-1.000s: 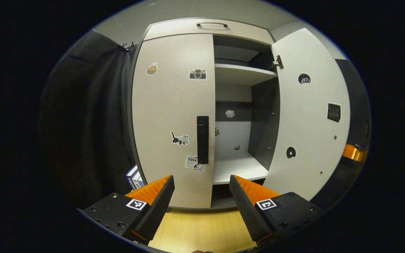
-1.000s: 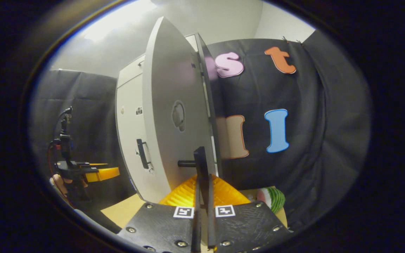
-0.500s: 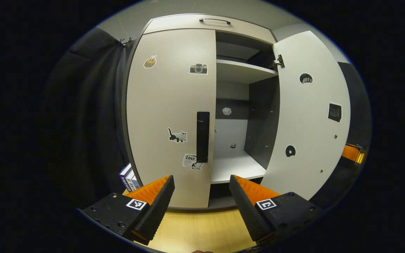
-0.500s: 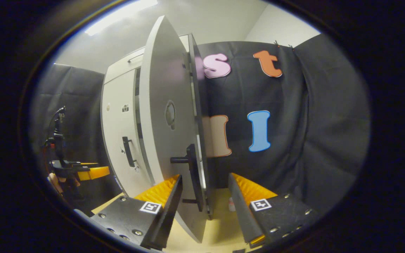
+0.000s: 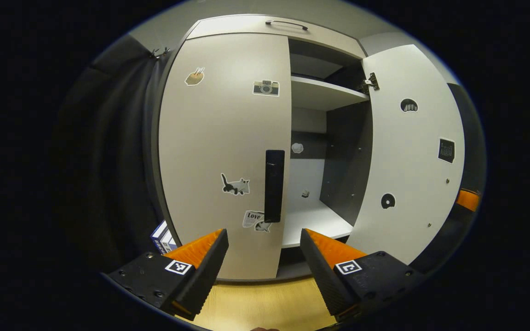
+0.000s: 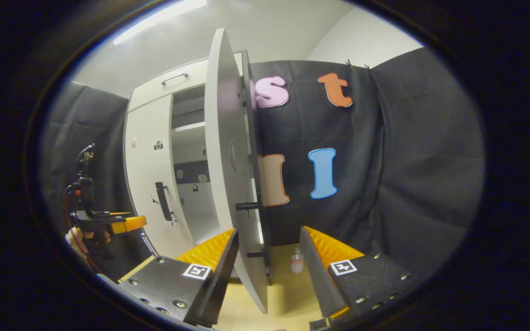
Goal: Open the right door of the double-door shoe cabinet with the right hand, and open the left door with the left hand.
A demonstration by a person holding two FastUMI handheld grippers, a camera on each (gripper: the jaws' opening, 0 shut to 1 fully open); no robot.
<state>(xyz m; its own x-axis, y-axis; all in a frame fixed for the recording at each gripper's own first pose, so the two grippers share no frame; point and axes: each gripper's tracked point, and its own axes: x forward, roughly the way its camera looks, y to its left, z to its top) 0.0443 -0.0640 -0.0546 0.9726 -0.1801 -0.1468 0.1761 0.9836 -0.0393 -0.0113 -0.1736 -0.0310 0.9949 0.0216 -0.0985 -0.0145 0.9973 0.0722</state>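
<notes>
Left gripper (image 5: 264, 250) gapes below the shut left door (image 5: 223, 151), gripping nothing. Its handle (image 5: 274, 185), a vertical black bar, sits by the door's right edge; I'd straddle it squarely before pulling.

Right gripper (image 6: 265, 250) is spread, unladen, straddling the right door (image 6: 228, 165), which stands edge-on, swung out.

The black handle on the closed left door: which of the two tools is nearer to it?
The left tool. It sits open just below and in front of the black handle, not touching. The right tool is over by the open right door, straddling its edge.
</notes>
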